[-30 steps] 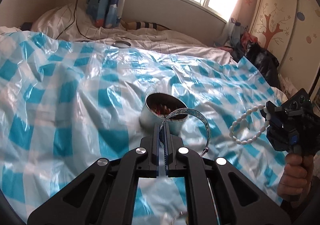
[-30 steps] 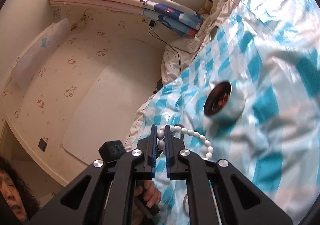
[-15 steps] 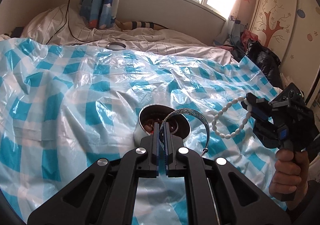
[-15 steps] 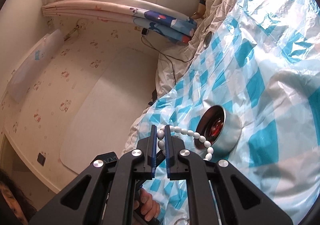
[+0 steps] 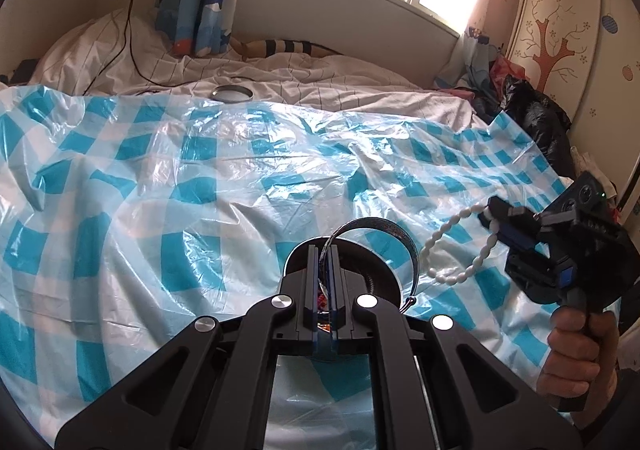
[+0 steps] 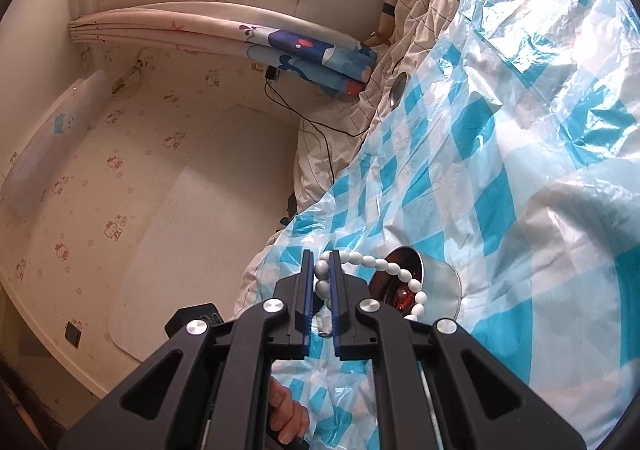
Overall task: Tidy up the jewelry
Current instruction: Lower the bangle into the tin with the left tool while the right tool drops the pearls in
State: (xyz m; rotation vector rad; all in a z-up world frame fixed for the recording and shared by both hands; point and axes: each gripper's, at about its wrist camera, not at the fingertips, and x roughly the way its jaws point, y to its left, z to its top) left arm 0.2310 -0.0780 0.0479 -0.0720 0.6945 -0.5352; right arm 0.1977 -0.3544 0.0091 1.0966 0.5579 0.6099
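My left gripper (image 5: pixel 322 250) is shut on a thin blue patterned band bracelet (image 5: pixel 384 228), whose loop arcs to the right over a round metal tin (image 5: pixel 380 278) directly beneath the fingers. My right gripper (image 6: pixel 323 256) is shut on a white bead bracelet (image 6: pixel 396 276) that hangs beside the tin (image 6: pixel 440 282), which holds red and dark items. In the left wrist view the right gripper (image 5: pixel 494 216) holds the white beads (image 5: pixel 452 246) just right of the tin.
A blue-and-white checked plastic sheet (image 5: pixel 160 186) covers the bed. A round metal lid (image 5: pixel 232 93) lies at its far edge, near a black cable (image 5: pixel 132 42). A headboard, curtain and wardrobe stand behind.
My left gripper has moved forward over the tin, which now lies under its fingers. My right gripper has brought the white bead bracelet leftward, close beside the tin.
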